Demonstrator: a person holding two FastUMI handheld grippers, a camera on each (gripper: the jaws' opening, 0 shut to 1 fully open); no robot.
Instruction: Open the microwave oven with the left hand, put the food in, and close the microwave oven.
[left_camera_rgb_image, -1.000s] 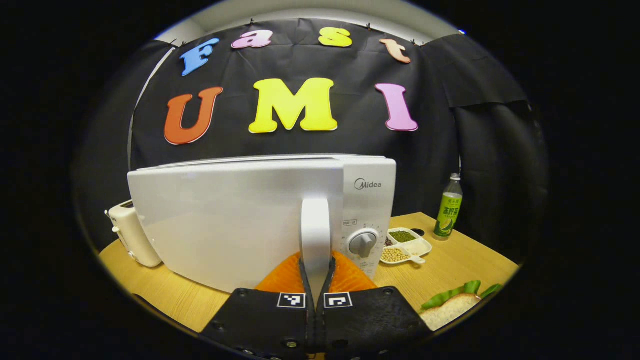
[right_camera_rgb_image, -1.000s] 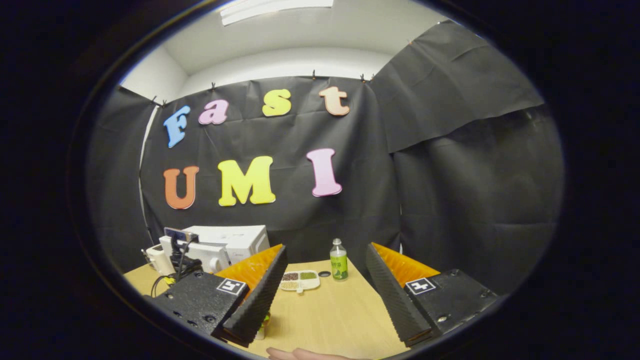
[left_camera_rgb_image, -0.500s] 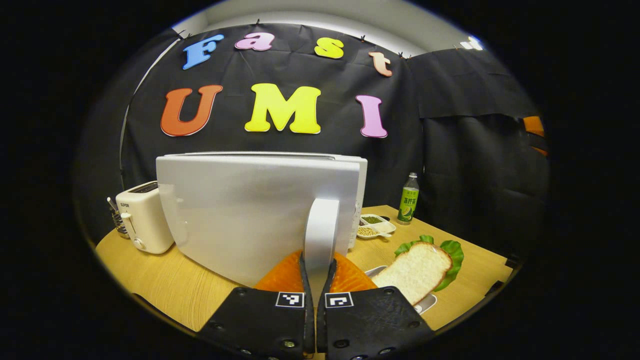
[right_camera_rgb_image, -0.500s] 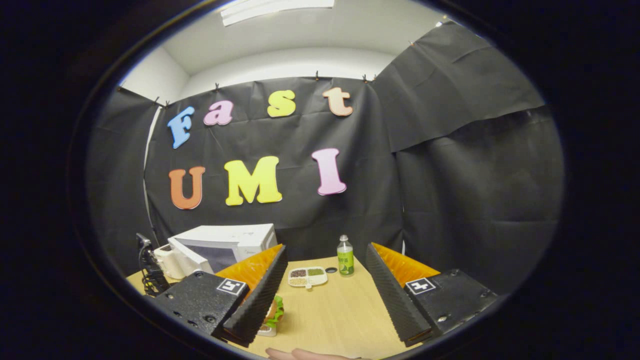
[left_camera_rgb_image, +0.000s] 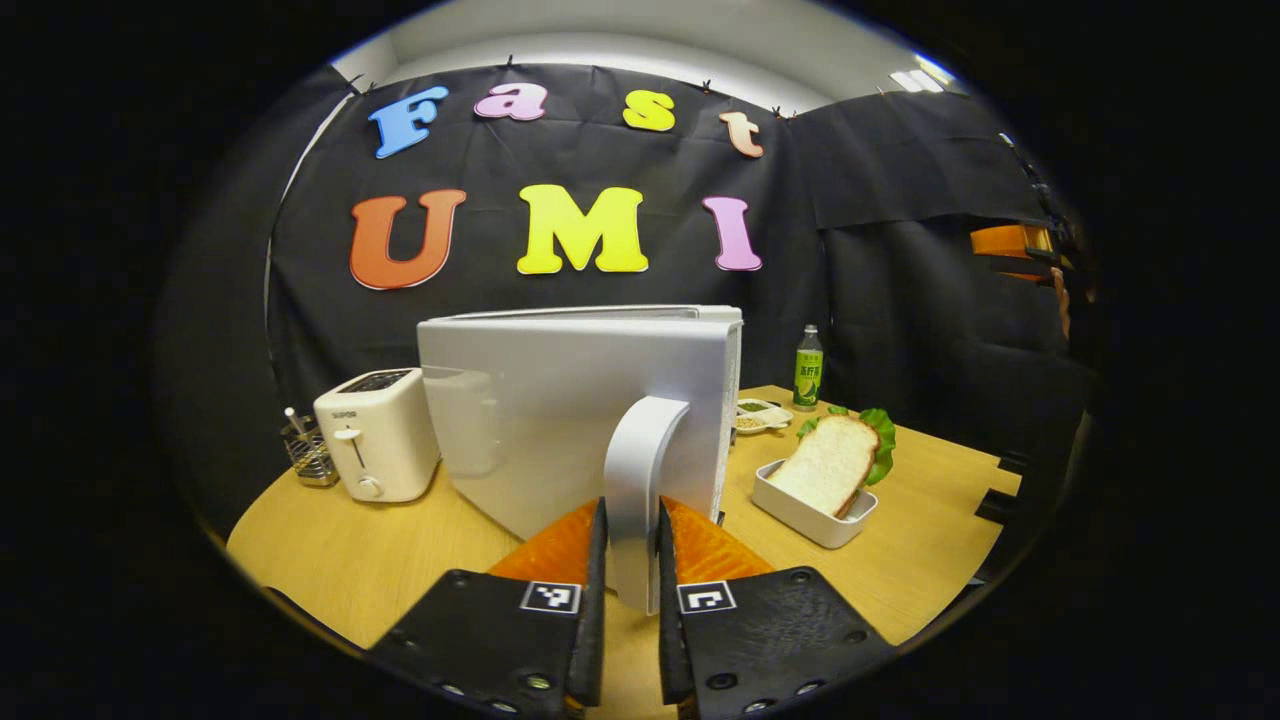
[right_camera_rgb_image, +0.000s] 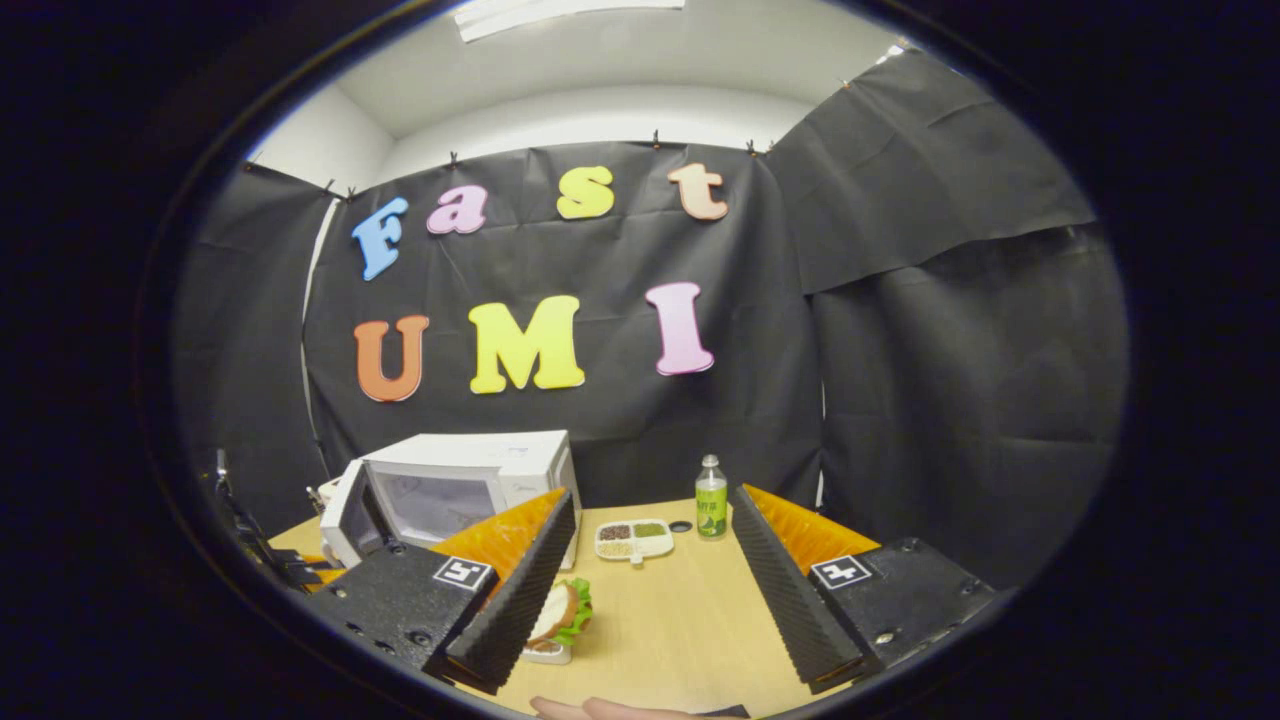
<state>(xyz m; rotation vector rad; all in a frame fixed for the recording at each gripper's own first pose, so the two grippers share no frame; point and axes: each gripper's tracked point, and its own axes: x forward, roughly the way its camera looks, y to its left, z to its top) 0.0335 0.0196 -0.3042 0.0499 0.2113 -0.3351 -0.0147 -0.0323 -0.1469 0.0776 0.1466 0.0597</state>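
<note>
Door swung wide on the left claw, food waiting on the bench

I have the left claw (left_camera_rgb_image: 630, 545) closed on the microwave door handle (left_camera_rgb_image: 640, 480), a finger on each side of it, and the door (left_camera_rgb_image: 570, 400) stands well open from the microwave (right_camera_rgb_image: 470, 480). To do this step well, I follow the hinge's arc and pull level rather than straight back, so the oven does not slide on the bench (left_camera_rgb_image: 360, 560), and I let go only once the opening is wide enough for the food. The right claw (right_camera_rgb_image: 650, 585) is spread wide and holds nothing. The sandwich (left_camera_rgb_image: 835, 460) sits in its white tray (left_camera_rgb_image: 810, 510) on the bench, just right of the door.
</note>
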